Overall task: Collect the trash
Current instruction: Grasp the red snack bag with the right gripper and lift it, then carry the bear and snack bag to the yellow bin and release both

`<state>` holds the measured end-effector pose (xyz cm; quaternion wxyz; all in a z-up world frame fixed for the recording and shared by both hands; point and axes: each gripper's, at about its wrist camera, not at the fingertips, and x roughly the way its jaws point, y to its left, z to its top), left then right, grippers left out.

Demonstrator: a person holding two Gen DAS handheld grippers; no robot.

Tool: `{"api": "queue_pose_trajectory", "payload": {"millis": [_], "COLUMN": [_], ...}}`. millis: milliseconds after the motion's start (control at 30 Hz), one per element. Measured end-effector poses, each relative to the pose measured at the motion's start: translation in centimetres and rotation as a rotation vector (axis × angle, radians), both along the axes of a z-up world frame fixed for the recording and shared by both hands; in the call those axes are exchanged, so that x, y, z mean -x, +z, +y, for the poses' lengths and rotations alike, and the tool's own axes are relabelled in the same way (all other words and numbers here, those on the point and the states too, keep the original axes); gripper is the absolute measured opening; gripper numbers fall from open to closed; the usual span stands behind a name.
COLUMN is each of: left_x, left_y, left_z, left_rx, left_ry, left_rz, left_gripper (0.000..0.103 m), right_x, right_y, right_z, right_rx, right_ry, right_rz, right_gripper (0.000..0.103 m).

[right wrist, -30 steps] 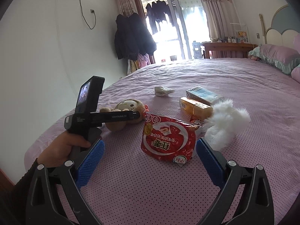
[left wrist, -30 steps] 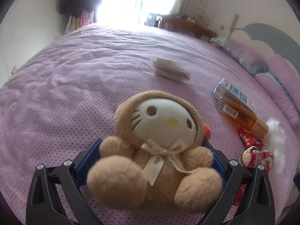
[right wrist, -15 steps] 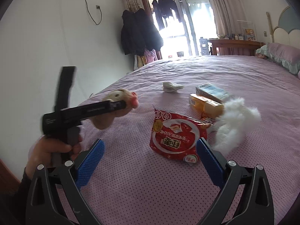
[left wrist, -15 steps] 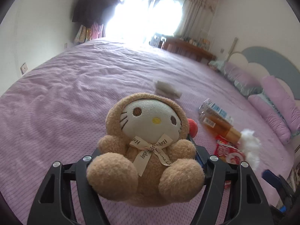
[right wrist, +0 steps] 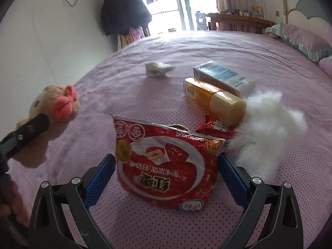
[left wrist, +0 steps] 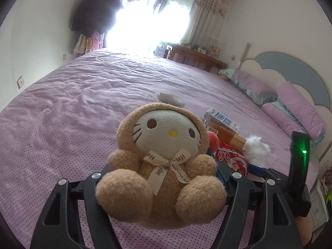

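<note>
Plush, tan and soft: your left tool (left wrist: 164, 188) pinches the bear (left wrist: 161, 164) round its body, lifted clear of the bed (left wrist: 62, 108); the jaws closed onto it within the last second. I judge it is being cleared aside, since it is no trash. Right of it, your right tool (right wrist: 166, 176) stands spread around the red snack bag (right wrist: 166, 161), pads not yet pressing its crinkly foil, which lies flat near the bed's near edge. Next, close gently on the bag; thin film may slip or buckle. Beyond lie a crumpled tissue (right wrist: 157, 68), a boxy carton (right wrist: 224, 76), an amber bottle (right wrist: 213, 99) and white fluff (right wrist: 267, 132).
</note>
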<state>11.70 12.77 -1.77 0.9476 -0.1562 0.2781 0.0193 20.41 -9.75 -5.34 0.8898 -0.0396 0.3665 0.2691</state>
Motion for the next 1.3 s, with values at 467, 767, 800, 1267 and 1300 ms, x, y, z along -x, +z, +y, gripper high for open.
{"api": "queue_pose_trajectory", "payload": {"millis": [467, 767, 800, 1267, 1300], "left_x": [2.6, 6.6, 7.0, 10.1, 10.2], "left_y": [0.7, 1.3, 1.2, -0.4, -0.7], "left_z": [-1.8, -7.5, -8.4, -22.3, -23.4], "left_rx": [-0.006, -0.034, -0.033, -0.008, -0.013], "left_ry": [-0.036, -0.164, -0.184, -0.492, -0.517], "left_rz": [-0.02, -0.035, -0.035, 0.004, 0.013], "left_gripper": [0.071, 0.071, 0.071, 0.071, 0.071], "right_x": [4.8, 12.1, 12.9, 23.2, 23.5], "right_y": [1.5, 3.9, 4.0, 2.7, 2.4], "right_z": [-3.4, -11.7, -13.1, -29.4, -30.4], "right_rx": [-0.128, -0.236, -0.239, -0.236, -0.234], "right_ry": [0.112, 0.064, 0.043, -0.24, -0.263], "right_rz": [-0.066, -0.123, -0.134, -0.171, -0.164], "right_gripper": [0.053, 0.053, 0.053, 0.054, 0.054]}}
